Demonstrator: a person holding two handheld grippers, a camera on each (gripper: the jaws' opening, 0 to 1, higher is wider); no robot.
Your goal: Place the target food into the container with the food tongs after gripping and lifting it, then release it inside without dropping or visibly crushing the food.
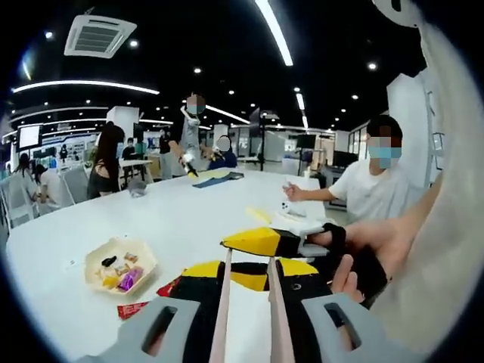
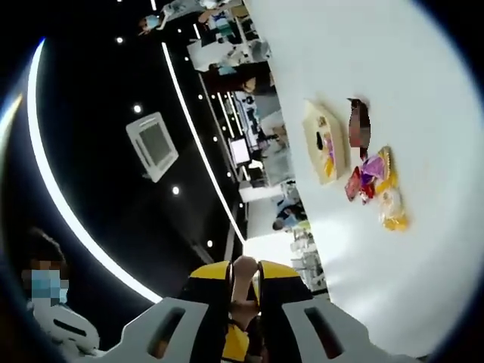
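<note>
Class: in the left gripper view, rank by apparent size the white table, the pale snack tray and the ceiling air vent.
1. Long white table
2. Square white ceiling air vent
3. Pale shallow snack tray
Vent and tray look close in size, and distance differs, so that ranking is unsure.

One container (image 1: 121, 265) of snacks sits on the white surface (image 1: 166, 219); about five loose snack packets (image 2: 374, 185) lie beside it (hard to count), and one seated person (image 1: 374, 181) is on the right.
</note>
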